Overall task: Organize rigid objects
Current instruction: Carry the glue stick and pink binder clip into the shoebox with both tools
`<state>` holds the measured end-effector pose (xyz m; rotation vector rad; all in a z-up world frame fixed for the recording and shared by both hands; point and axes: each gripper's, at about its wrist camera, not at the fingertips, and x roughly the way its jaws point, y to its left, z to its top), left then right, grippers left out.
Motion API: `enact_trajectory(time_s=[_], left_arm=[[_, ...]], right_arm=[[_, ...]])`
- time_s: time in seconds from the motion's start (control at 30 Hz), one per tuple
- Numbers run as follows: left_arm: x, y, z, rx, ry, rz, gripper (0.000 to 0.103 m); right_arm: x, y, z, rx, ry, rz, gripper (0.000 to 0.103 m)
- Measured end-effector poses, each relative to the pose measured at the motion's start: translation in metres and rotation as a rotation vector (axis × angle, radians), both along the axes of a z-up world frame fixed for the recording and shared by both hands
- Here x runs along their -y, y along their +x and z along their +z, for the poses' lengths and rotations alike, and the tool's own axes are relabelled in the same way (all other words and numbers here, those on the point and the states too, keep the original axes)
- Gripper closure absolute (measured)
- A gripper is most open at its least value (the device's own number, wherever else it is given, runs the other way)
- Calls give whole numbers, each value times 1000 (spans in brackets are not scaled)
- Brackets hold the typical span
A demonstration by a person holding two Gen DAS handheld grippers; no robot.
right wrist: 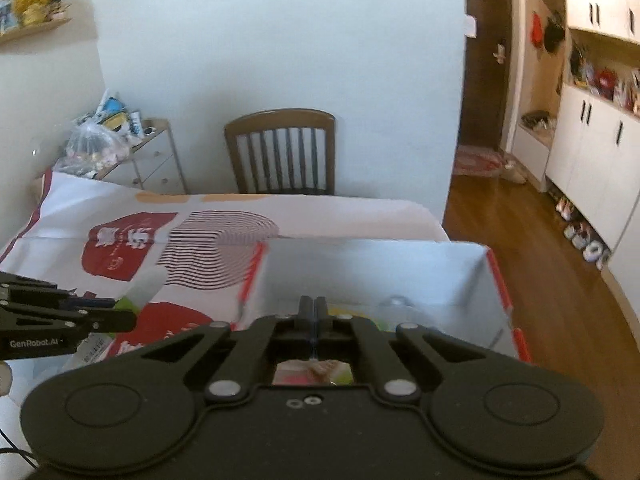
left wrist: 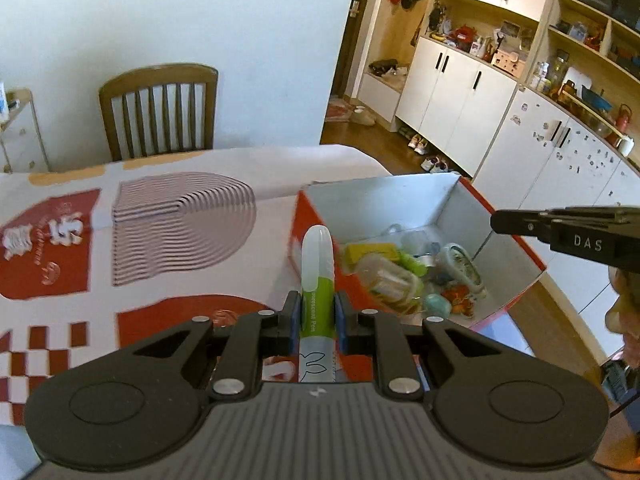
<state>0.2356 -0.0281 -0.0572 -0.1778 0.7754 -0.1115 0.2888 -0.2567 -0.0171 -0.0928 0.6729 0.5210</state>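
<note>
My left gripper (left wrist: pixel 316 312) is shut on a green and white fluorescent pen (left wrist: pixel 317 268), whose tip points at the near left corner of the red and white box (left wrist: pixel 516 236). The box holds several small items, among them a yellow block (left wrist: pixel 370 252) and a clear bottle (left wrist: pixel 388 276). My right gripper (right wrist: pixel 315 312) is shut and empty, held above the box (right wrist: pixel 500 280); it shows in the left wrist view (left wrist: pixel 496 222) over the box's right wall. The left gripper with the pen (right wrist: pixel 140 286) shows at the left of the right wrist view.
The table carries a red and white patterned cloth (left wrist: pixel 168 220). A wooden chair (left wrist: pixel 160 112) stands at its far side. White cabinets (left wrist: pixel 460 96) and shelves line the right wall. A small drawer unit with a plastic bag (right wrist: pixel 96 140) stands at the far left.
</note>
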Motion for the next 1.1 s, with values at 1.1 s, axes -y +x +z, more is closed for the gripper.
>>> enact_trajectory(time_s=[1.1], left_arm=[[172,156,-70,-167,88,-150,86]], right_arm=[[94,59,-63,-139,-6,18,102]])
